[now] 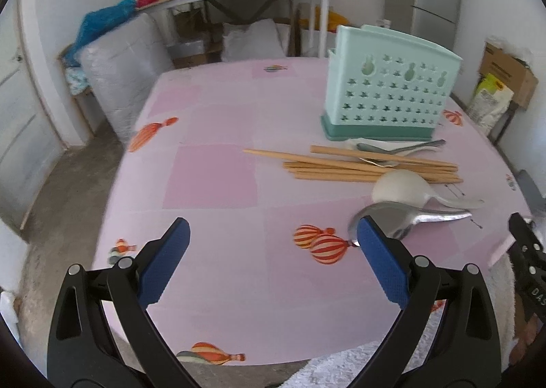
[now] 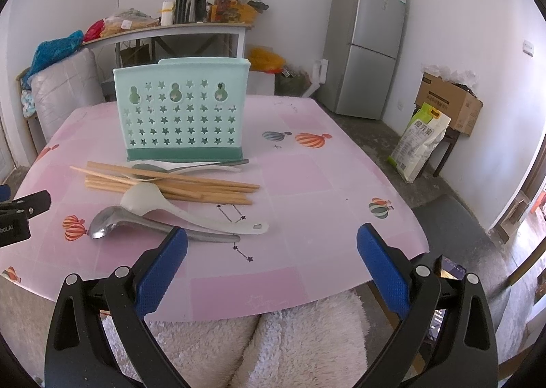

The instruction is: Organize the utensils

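A mint-green perforated utensil holder (image 1: 389,91) (image 2: 181,115) stands upright on the pink table. In front of it lies a pile of wooden chopsticks (image 1: 358,166) (image 2: 191,187), with small spoons (image 1: 399,148) (image 2: 184,169) among them. Nearer me lie a white plastic ladle (image 1: 402,188) (image 2: 163,205) and a metal ladle (image 1: 392,217) (image 2: 136,222). My left gripper (image 1: 273,238) is open and empty above the table, left of the ladles. My right gripper (image 2: 273,244) is open and empty near the table's front edge, just in front of the ladle handles.
The pink tablecloth (image 1: 211,176) (image 2: 307,183) has hot-air-balloon prints. A fluffy white cloth (image 2: 290,340) lies below the front edge. Behind are a cluttered side table (image 2: 191,30), a grey fridge (image 2: 368,40), a cardboard box (image 2: 447,101) and a rice bag (image 2: 419,142).
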### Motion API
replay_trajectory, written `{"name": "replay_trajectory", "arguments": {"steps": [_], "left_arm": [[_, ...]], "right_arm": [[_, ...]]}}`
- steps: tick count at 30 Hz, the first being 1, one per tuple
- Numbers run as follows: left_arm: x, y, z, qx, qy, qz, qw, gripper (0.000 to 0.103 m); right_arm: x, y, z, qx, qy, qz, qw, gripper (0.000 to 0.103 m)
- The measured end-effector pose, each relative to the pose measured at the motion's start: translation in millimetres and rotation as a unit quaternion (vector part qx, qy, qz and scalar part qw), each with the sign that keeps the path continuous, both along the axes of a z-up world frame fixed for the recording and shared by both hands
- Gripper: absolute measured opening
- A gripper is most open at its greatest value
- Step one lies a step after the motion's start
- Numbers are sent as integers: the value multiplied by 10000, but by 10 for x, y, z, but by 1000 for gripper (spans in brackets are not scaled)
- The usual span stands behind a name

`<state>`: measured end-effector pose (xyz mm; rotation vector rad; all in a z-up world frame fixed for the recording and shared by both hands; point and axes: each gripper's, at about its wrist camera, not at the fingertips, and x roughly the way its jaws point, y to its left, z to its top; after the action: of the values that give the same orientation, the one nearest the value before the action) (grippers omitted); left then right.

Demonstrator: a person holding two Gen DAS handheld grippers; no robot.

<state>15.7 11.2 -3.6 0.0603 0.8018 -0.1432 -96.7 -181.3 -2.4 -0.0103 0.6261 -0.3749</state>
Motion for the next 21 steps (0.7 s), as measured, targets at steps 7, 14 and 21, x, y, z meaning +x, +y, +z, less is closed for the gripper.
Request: {"name": "replay_trajectory", "arguments": {"steps": [7, 14, 21], "left_arm": [[104, 35, -104, -1302, 354, -683, 9885, 94], [111, -212, -221, -1208, 474, -1570, 9790, 94], [-93, -763, -490, 1143, -169, -2395, 9640, 91]], "right_arm": [[16, -41, -169, 73, 173, 0, 9998, 97], [67, -135, -375, 234, 410, -37, 9989, 97], [145, -196, -526, 378, 520, 3, 9979, 97]]}}
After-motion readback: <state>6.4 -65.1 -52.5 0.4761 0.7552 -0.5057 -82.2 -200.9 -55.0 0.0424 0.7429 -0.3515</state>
